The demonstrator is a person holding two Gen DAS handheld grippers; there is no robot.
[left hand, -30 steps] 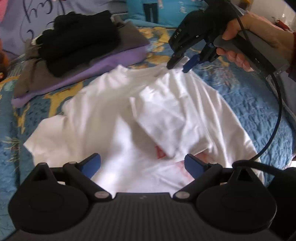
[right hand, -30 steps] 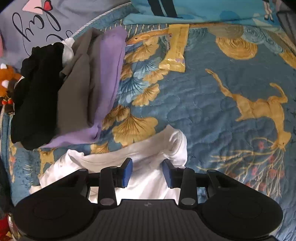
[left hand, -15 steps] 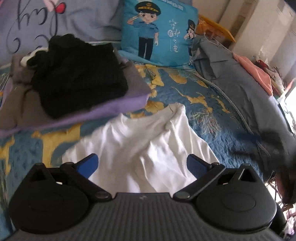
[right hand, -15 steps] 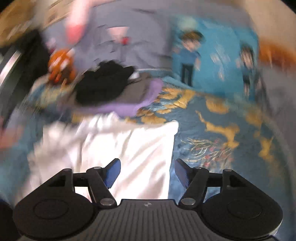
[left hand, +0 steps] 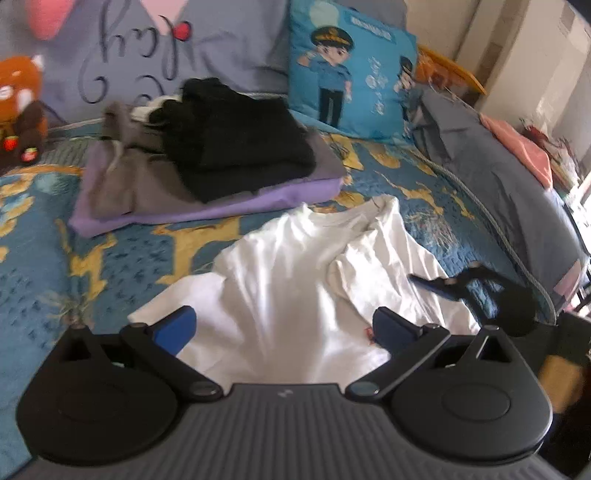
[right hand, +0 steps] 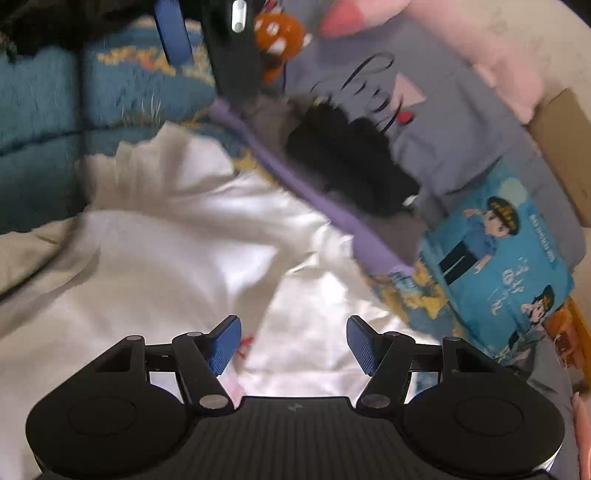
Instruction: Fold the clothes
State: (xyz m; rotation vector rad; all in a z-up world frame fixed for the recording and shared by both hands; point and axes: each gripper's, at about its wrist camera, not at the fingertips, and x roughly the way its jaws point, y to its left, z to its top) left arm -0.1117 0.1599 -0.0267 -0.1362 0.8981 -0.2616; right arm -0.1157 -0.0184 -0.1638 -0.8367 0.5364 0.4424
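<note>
A white T-shirt [left hand: 295, 266] lies rumpled on the blue and gold quilt [left hand: 37, 229], its right side folded over the middle. My left gripper [left hand: 284, 325] hovers open over the shirt's near part, with nothing between its pads. The right gripper [left hand: 443, 286] shows as a dark blur over the shirt's right edge. In the right wrist view the shirt [right hand: 177, 240] fills the lower left. My right gripper [right hand: 293, 343] stands open above it, holding nothing. One blue finger [right hand: 171, 33] of the left gripper appears at the top of that view.
A stack of folded clothes [left hand: 207, 158], black on grey on purple, sits behind the shirt. Behind it are a blue cartoon pillow [left hand: 351, 74], a lilac pillow with script [left hand: 147, 48] and a plush toy [left hand: 18, 110]. Grey bedding [left hand: 498, 166] is heaped along the right.
The right gripper left the shirt's collar, opened, rolled and swung round to the shirt's near right side. The left gripper drew back and up, so more of the bed shows.
</note>
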